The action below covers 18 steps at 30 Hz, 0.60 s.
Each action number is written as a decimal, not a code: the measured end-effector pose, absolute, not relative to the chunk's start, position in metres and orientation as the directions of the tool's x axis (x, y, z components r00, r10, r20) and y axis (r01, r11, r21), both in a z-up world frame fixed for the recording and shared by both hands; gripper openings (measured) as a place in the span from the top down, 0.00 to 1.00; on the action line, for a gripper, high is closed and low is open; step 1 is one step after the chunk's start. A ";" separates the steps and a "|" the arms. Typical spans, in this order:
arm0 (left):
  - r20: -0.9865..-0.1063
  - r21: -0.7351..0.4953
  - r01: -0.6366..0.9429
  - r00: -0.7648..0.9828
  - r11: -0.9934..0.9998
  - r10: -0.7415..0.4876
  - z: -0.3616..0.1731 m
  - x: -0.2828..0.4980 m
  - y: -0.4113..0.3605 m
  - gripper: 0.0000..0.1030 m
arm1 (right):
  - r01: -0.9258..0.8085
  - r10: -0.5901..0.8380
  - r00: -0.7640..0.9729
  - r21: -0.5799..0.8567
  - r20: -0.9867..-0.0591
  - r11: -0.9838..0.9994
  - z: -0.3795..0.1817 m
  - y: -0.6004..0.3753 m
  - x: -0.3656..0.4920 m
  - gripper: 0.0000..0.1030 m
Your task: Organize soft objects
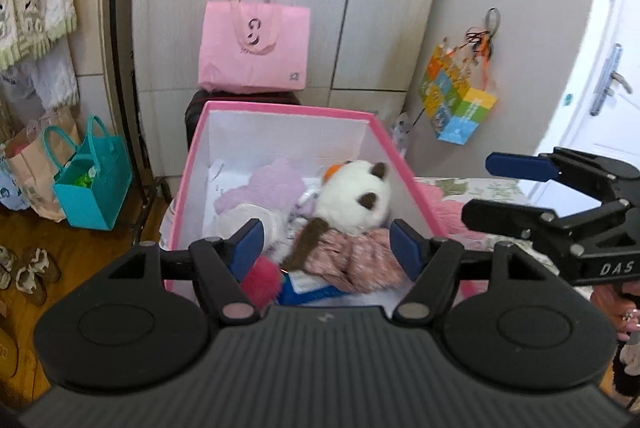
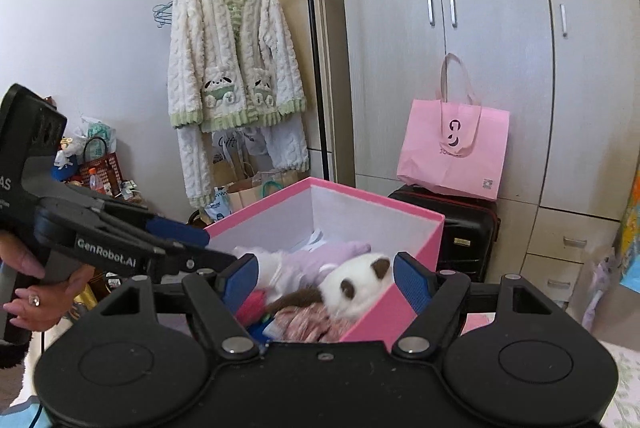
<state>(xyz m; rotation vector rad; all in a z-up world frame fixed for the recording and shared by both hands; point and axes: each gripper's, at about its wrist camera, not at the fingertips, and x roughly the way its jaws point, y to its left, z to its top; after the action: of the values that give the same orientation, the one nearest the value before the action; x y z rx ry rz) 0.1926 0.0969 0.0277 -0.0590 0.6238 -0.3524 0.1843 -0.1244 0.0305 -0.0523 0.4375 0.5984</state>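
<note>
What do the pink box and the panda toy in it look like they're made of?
Pink box: probably cardboard with a matte pink covering and white lining; its walls are thin, stiff and flat. Panda toy: plush, with fuzzy white and brown pile.

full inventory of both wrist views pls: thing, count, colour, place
storage box: 1, pink outside, white inside, centre
panda plush: 1, white and brown, in box
lilac plush: 1, pale purple, in box behind panda
tote bag: 1, pink, on suitcase
suitcase: 1, black, behind box
teal bag: 1, floor left of box
fleece jacket: 1, cream and green, hanging on rack
wardrobe: 1, grey, back wall
left gripper: open, empty, over box
right gripper: open, empty, over box
hand: 1, on left gripper handle
</note>
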 end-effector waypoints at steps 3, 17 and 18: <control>-0.534 -0.148 0.336 0.764 0.930 -0.361 0.036 0.171 0.089 0.33 | -0.566 0.541 0.743 0.061 -0.394 0.822 0.037 -0.127 0.162 0.23; -0.389 -0.065 0.355 0.851 0.933 -0.351 0.060 0.096 0.069 0.25 | -0.452 0.454 0.846 0.073 -0.279 0.889 0.066 -0.161 0.077 0.16; -0.391 -0.069 0.349 0.853 0.935 -0.347 0.058 0.093 0.068 0.23 | -0.444 0.445 0.847 0.074 -0.290 0.893 0.064 -0.161 0.074 0.16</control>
<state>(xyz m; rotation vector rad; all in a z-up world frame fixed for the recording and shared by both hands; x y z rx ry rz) 0.0934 0.0681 0.0579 0.0043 0.4103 -0.3662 0.0741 -0.1614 0.0635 0.0043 0.3066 0.4687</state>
